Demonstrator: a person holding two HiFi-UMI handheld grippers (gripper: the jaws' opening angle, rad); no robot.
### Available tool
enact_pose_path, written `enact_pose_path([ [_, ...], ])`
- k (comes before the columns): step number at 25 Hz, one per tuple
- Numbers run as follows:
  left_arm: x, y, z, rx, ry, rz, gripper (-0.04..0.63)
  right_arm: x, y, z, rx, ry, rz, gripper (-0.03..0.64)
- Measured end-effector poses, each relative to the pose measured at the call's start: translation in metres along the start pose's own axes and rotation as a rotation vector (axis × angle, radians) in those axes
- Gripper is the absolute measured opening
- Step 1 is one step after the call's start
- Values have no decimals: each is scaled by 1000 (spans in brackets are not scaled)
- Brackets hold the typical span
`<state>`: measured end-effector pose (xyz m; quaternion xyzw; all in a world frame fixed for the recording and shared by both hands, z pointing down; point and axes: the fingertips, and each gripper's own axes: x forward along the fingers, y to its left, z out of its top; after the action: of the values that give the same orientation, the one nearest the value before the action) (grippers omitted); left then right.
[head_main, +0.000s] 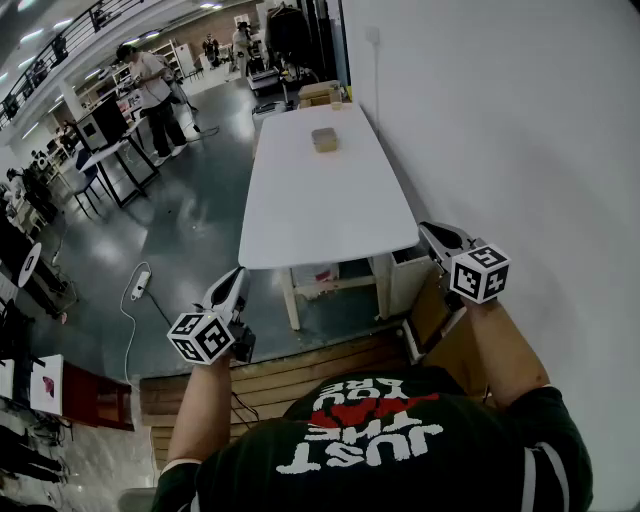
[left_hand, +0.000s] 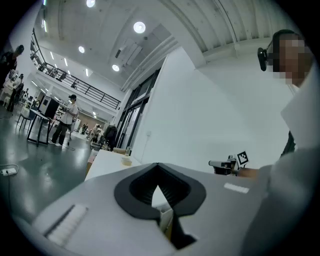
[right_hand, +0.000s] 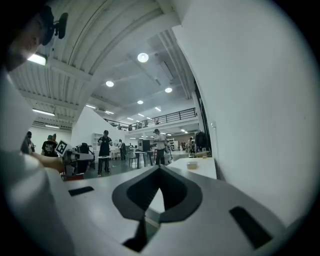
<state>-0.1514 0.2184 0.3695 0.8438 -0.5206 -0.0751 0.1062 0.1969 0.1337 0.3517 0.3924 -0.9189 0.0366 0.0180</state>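
Observation:
I hold both grippers in the air in front of my chest, short of a long white table (head_main: 320, 205). My left gripper (head_main: 238, 273) is shut, its jaw tips meeting with nothing between them (left_hand: 158, 165). My right gripper (head_main: 426, 229) is also shut and holds nothing (right_hand: 160, 167); it hangs near the table's near right corner. A small tan box (head_main: 324, 139) sits alone on the far half of the table, also seen as the box (left_hand: 126, 160) and the box (right_hand: 192, 164). Each gripper view shows the other gripper: the right one (left_hand: 227, 166) and the left one (right_hand: 75, 156).
A white wall (head_main: 520, 130) runs along the table's right side. Cardboard boxes (head_main: 320, 95) stand at the table's far end. A wooden step (head_main: 300, 378) lies below me. A power strip (head_main: 140, 285) lies on the dark floor to the left. A person (head_main: 152, 88) stands by desks far left.

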Motion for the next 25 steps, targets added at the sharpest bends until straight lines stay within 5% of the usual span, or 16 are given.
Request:
enact_pose_path([
  [25,69,-41,-10,7,17,63,-2,-2,-58,-3,28,12,104,-1],
])
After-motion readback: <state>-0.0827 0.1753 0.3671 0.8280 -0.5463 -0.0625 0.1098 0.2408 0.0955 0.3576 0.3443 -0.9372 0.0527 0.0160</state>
